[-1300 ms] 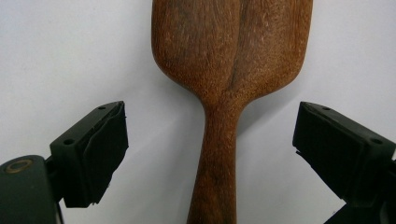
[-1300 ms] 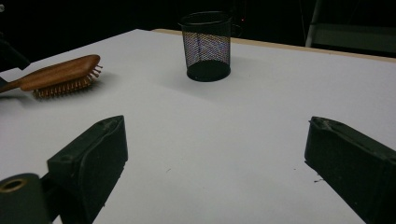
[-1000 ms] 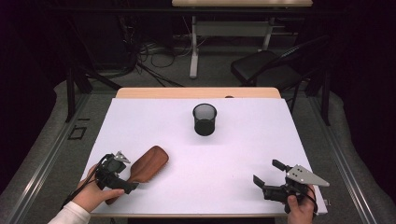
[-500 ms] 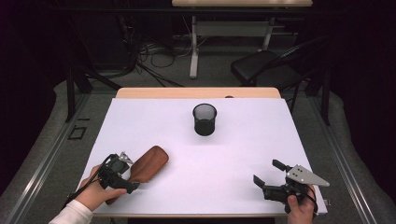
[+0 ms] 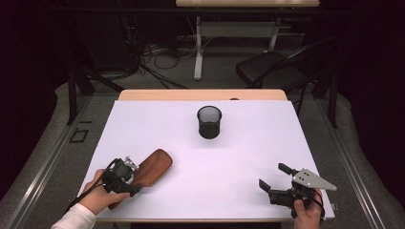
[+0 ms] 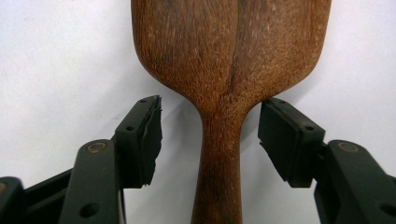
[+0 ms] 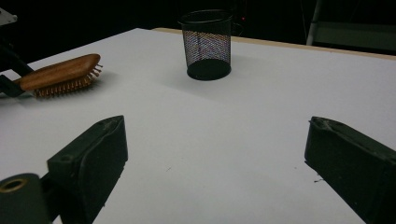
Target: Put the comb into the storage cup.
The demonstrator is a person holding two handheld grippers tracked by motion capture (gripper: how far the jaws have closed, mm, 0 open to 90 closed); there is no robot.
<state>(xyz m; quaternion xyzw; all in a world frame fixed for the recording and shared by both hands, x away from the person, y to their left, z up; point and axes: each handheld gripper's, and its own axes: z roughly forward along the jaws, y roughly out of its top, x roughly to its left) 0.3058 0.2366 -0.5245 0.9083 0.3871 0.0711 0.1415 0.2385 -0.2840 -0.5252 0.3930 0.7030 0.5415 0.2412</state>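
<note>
Left gripper (image 6: 210, 140) closing astride hairbrush (image 6: 229, 70) handle, gaps both sides.

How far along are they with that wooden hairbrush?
Early. The left gripper straddles the hairbrush handle, and its jaws have just been closing but not yet pressing. The brush lies bristles down on the table. Lifting remains, maybe toward the mesh cup. The right gripper waits open.

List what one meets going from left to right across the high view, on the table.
left gripper → wooden hairbrush → black mesh pen cup → right gripper
</note>
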